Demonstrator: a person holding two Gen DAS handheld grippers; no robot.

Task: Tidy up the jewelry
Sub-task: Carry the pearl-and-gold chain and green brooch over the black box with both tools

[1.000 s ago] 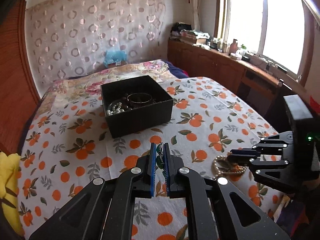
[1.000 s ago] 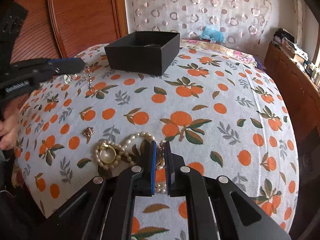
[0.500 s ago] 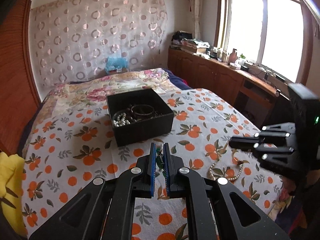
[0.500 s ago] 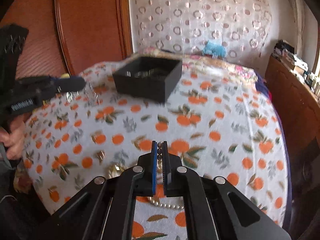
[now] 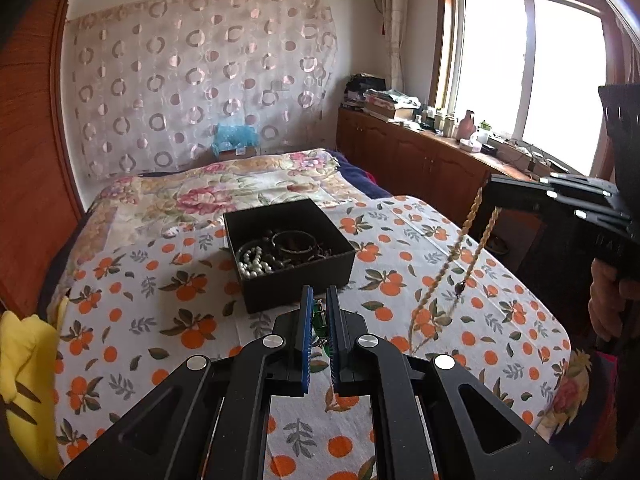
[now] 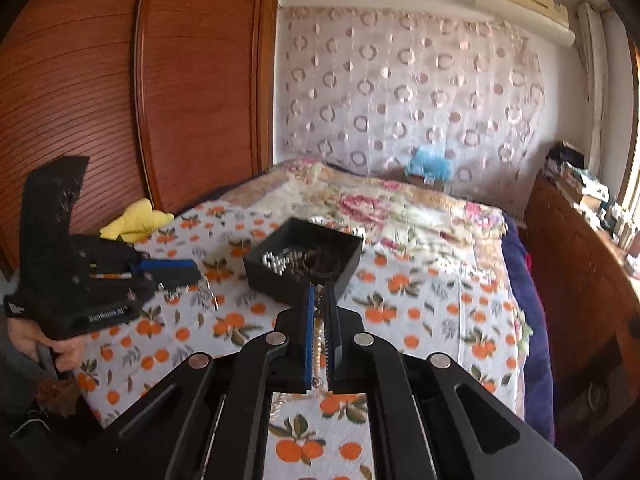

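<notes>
A black open box [image 5: 294, 288] [image 6: 280, 286] stands mid-bed with pearls and dark bracelets inside. My left gripper [image 5: 319, 300] [image 6: 198, 274] hovers just in front of it, shut on a small green-and-silver piece of jewelry [image 5: 319, 318], which dangles below the tips in the right wrist view. My right gripper [image 6: 319, 294] [image 5: 490, 192] is shut on a pearl necklace [image 6: 319, 322]. In the left wrist view the pearl necklace [image 5: 450, 260] hangs in a long loop, high to the right of the box. Its lower end still reaches the orange-print bedspread [image 5: 160, 320].
A yellow cloth [image 5: 24, 364] [image 6: 134, 220] lies at the bed's left edge beside the wooden wardrobe [image 6: 100, 100]. A floral quilt [image 5: 224, 188] covers the far half. A low wooden cabinet [image 5: 424, 164] runs under the window. A person's hand [image 6: 36, 340] grips the left handle.
My right gripper has risen with the pearl necklace, which lay on the bedspread and now hangs from its jaws. My left gripper has lifted a little with its small piece.
</notes>
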